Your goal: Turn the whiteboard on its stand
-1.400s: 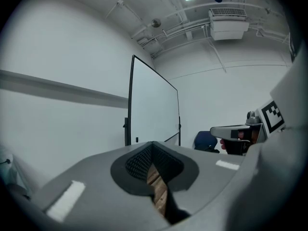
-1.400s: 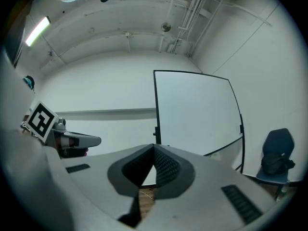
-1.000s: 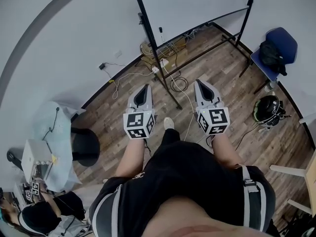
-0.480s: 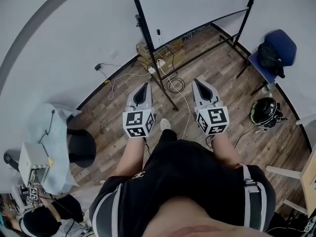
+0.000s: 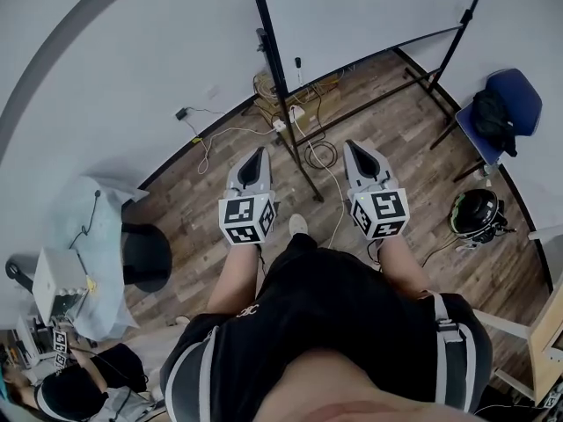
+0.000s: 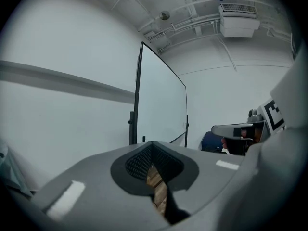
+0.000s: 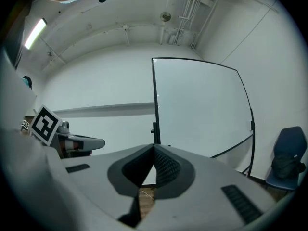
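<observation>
The whiteboard [image 5: 369, 7] stands upright in its black stand [image 5: 271, 55] across the wooden floor ahead of me. In the left gripper view the whiteboard [image 6: 161, 109] shows nearly edge-on; in the right gripper view the whiteboard [image 7: 202, 109] fills the middle and right. My left gripper [image 5: 258, 155] and right gripper [image 5: 356, 148] are held side by side at waist height, pointing at the board and well short of it. Both are shut with nothing between the pads. Each gripper view shows the other one: the right gripper [image 6: 238, 129] and the left gripper [image 7: 77, 142].
Cables and a power strip [image 5: 290, 117] lie on the floor by the stand's near leg [image 5: 303, 170]. A blue chair with a black bag [image 5: 506, 104] and a helmet [image 5: 475, 211] are at the right. A black stool [image 5: 145, 258] and a cloth-covered table [image 5: 84, 227] stand at the left.
The stand and floor have shifted slightly down in the head view, so both grippers have come a little nearer the whiteboard. Their jaws stay shut.
</observation>
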Motion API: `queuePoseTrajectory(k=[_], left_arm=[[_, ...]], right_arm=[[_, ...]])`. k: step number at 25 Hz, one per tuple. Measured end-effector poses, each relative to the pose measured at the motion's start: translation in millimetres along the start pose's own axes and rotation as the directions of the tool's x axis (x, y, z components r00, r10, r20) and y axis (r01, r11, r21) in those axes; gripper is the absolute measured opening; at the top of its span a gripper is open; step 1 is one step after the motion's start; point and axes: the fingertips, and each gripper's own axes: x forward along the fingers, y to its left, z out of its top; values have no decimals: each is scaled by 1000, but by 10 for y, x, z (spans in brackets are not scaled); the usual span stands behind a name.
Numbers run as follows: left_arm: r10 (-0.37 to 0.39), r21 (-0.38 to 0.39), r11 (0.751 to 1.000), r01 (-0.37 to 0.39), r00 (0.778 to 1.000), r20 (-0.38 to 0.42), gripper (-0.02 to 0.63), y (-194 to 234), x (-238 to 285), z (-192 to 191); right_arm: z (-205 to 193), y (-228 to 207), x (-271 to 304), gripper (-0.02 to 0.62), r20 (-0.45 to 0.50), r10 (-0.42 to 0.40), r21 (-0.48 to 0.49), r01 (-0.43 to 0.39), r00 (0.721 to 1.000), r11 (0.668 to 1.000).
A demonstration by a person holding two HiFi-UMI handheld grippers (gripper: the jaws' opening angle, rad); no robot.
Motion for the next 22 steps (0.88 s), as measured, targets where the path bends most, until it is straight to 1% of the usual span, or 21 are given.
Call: queuePoseTrajectory(k=[5,15,19,22], left_arm=[[-2,-6,1000,2,1000,11,9,225,269,76],[-45,-29,999,46,999,30,9,836,917,234],[-60,-43,997,62,998,28,9,1110,1102,241],[-89,-61,994,90,996,21,9,1339,1218,190]], right_arm=[[79,-47,350,3,6,3,-12,-3,1000,1000],[199,-50,1204,3,-11,-18,-44,17,1000,999],[211,14,1558,3,-23,-15,-44,14,1000,999],[180,117,1833,3,-34,-19,-46,18,999,999]])
